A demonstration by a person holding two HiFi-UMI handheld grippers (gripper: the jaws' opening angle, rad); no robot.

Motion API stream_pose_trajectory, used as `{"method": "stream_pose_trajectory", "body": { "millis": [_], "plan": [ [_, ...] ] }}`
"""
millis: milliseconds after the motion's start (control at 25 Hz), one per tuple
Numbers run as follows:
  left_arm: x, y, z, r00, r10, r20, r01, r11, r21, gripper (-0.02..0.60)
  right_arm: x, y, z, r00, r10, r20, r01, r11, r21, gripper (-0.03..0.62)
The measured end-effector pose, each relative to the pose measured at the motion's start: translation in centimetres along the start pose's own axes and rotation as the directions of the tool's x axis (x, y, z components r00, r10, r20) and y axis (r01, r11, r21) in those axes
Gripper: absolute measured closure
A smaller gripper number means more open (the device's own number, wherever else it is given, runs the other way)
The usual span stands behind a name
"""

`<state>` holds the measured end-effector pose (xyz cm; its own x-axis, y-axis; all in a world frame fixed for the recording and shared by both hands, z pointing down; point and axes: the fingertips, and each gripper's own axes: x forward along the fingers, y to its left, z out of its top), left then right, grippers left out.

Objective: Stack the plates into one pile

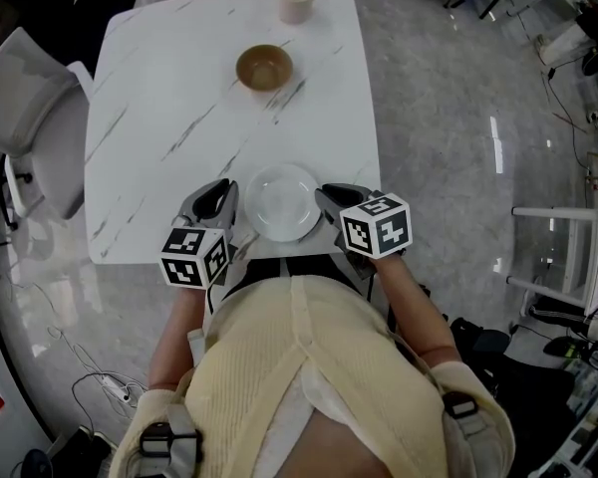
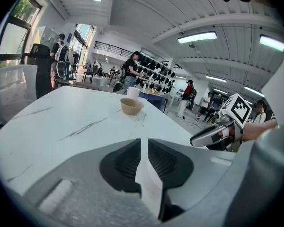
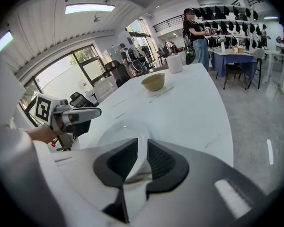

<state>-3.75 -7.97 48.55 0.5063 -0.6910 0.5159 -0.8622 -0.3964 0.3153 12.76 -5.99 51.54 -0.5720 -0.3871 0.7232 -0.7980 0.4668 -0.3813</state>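
A person seated at the near edge of a white, grey-veined marble-look table (image 1: pixel 169 127) holds a white round ceramic plate (image 1: pixel 282 203) between two hand-held grippers, in a bright open workroom with a polished grey stone floor (image 1: pixel 448 118). The plate lies on the tabletop just inside its near edge, straight in front of the person.

The left gripper (image 1: pixel 222 199) is at the plate's left rim. Its own view shows the ribbed black pads (image 2: pixel 128 162) closed on the thin white rim, which fills the narrow slot between them. The right gripper (image 1: pixel 336 200) is at the opposite rim. There the plate edge sits in the slot between the pads, but they appear to stand slightly off it rather than pressing, with table surface showing through on one side.

Further up the table, well apart from the plate, stands a round tan bowl (image 1: pixel 264 68), and at the far edge an off-white mug (image 1: pixel 296 0).

A grey mesh-backed chair (image 1: pixel 25 108) is drawn up at the table's left side. White cables (image 1: pixel 75 361) trail over the floor near the person's left.

The gripper views show a white ribbed ceiling with long strip lights (image 2: pixel 196 37), tall windows (image 3: pixel 85 70), and several people standing among other tables at the back of the room.
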Motion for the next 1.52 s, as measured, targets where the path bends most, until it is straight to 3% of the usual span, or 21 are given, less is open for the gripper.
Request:
{"method": "stream_pose_trajectory", "body": {
  "millis": [720,1080,1520],
  "plan": [
    [0.4,-0.8,3.3,0.997,-0.065,-0.031,0.066,0.998,0.007,0.535,-3.1,0.6,5.5,0.989,0.045,0.141,-0.049,0.998,0.025,0.549],
    [0.0,-1.9,5.2,0.994,-0.106,-0.035,0.106,0.994,0.010,0.555,-4.9,1.4,8.0,0.978,0.040,0.205,-0.039,0.999,-0.009,0.573],
    [-1.0,-0.6,7.1,0.999,-0.034,-0.011,0.035,0.997,0.065,0.580,-5.9,1.5,9.6,0.967,0.023,0.254,-0.014,0.999,-0.036,0.591]
  ]
}}
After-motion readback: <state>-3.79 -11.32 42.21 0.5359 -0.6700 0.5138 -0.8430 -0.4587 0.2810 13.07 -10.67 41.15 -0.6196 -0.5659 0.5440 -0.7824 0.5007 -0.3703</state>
